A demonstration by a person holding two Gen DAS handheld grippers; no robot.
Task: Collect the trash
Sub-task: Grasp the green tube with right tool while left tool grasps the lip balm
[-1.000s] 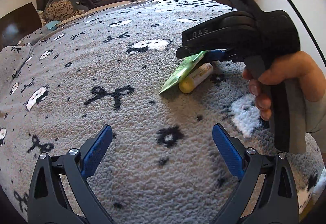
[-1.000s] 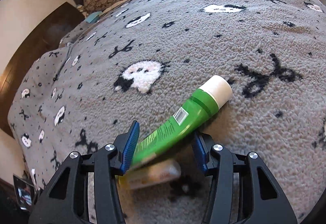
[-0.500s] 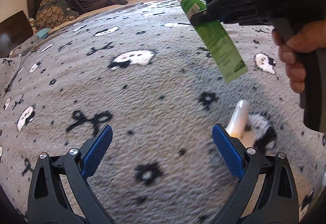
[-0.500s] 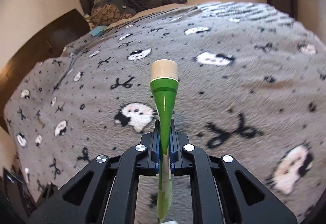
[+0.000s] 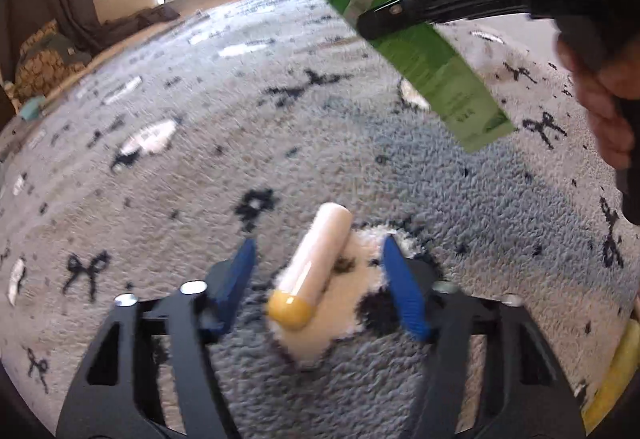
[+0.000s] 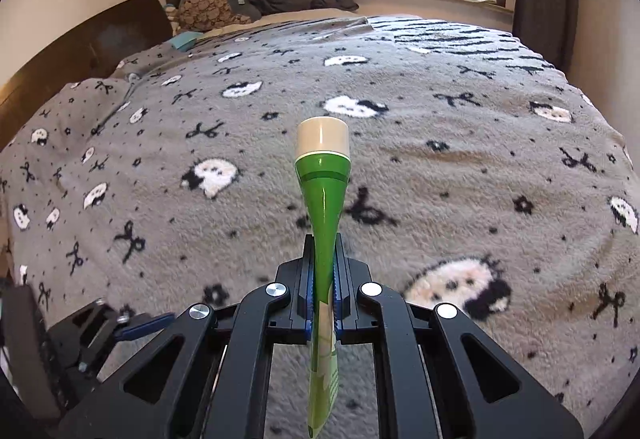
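Since a second ago, you have lifted the green tube (image 6: 323, 199) off the bed with your right tongs (image 6: 322, 291), and your left tongs (image 5: 316, 279) have come across the blanket (image 5: 160, 179) to the small cream tube (image 5: 316, 259) that lay beside it. Your right tongs are now clenched flat on the green tube near its middle; its beige cap (image 6: 323, 137) points away from the camera and its crimped end hangs below the fingers. In the left wrist view that green tube (image 5: 424, 59) slants in the air above the blanket, with your right hand (image 5: 608, 111) on the black handle at the right edge.

Your left tongs have just been closing. The cream tube, with its yellow cap (image 5: 289, 311) towards the camera, lies on the blanket between the two blue pads (image 5: 402, 291); there is a gap on either side, so the pads do not press on it. It rests on a white patch of the pattern. Something yellow (image 5: 616, 371) shows at the lower right edge; you cannot tell what it is.
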